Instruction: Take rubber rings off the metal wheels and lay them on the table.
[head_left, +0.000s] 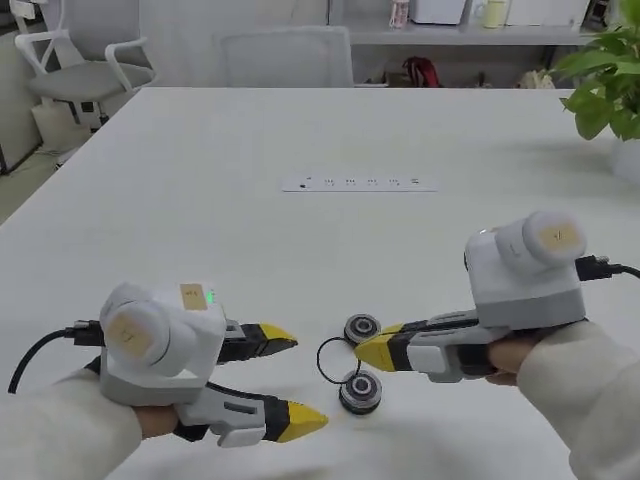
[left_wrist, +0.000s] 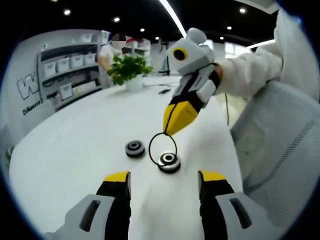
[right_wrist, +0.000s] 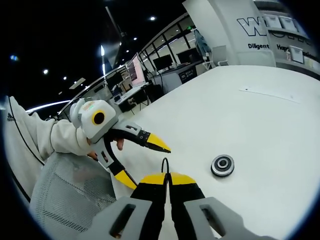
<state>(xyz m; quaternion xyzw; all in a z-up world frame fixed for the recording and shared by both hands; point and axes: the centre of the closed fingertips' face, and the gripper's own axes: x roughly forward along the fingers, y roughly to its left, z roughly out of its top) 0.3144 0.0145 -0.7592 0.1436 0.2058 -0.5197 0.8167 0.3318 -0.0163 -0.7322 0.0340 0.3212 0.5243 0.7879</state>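
Far left, well to the left of the near wheel (head_left: 360, 392), is the left gripper (head_left: 312, 380). Its yellow-tipped fingers are spread wide apart with nothing between them, and they point across at that wheel. A sleeve covers the arm behind it.

Next, just left of the near wheel and a touch beyond it, is the rubber ring (left_wrist: 150, 150), a thin black loop. Its top end is pinched by the other gripper. In the left gripper view its low end comes down right against the near wheel. I honestly can't tell if it's still hooked on the rim or just touching it. Most of the loop is off in the air.

The near wheel itself sits flat on the white tabletop (head_left: 200, 200), silver hub with a dark band around it. The other wheel (head_left: 361, 328) lies flat too, just beyond the near wheel and apart from it.

Right of the near wheel is the right gripper (head_left: 360, 351). Its fingers are squeezed fully together on the ring, tips sitting between the two wheels. In the right gripper view you can see the black band poking up out of the closed tips.

Well beyond the near wheel there's a white power strip (head_left: 358, 183) lying on the tabletop. Far off to the right and back from it is a green plant (head_left: 605, 85).
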